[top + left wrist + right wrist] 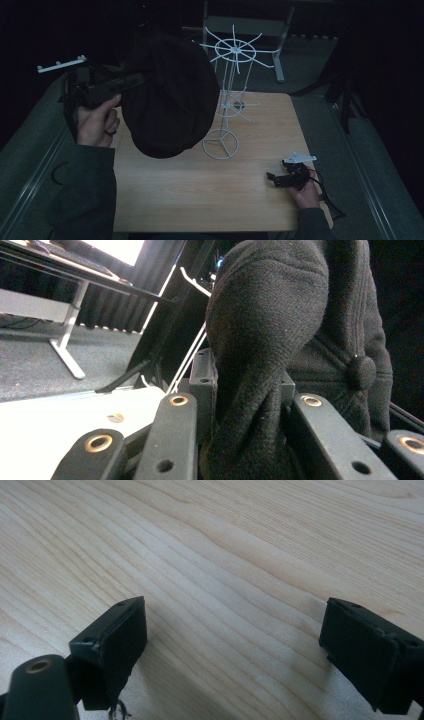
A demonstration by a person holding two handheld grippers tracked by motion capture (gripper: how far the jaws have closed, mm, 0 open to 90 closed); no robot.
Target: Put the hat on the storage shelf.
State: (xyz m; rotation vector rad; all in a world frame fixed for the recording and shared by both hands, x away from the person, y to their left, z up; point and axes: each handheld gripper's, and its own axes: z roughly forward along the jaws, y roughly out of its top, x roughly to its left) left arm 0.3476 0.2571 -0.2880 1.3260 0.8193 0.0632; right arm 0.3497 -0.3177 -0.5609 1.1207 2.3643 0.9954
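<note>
The black cap (170,95) hangs from the left gripper (131,80), lifted above the left half of the tabletop (200,190) and close to the white wire rack (229,95), which stands near the far edge, about the middle. The work in hand seems to be to hang the cap on one of the rack's arms.

Several things could go wrong from here. The grip is on a fold of soft cloth only, so the cap may slide out if the hand swings quickly, and it would then drop on the tabletop. The rack is light and thin, with a small round foot (220,144); if the heavy cloth pushes against the pole or catches a spoke from the side, the rack may tip over or turn away. The cap also covers much of the rack in the high view, so it is hard to judge which arm it will meet. The right hand is well apart and cannot steady the rack.

In the left gripper view, the jaws are pressed together on a thick fold of the cap (260,370), with the top button (361,373) just beside. The right gripper (280,179) rests near the right front corner; its pads (112,640) stand wide apart over bare wood and hold nothing.
</note>
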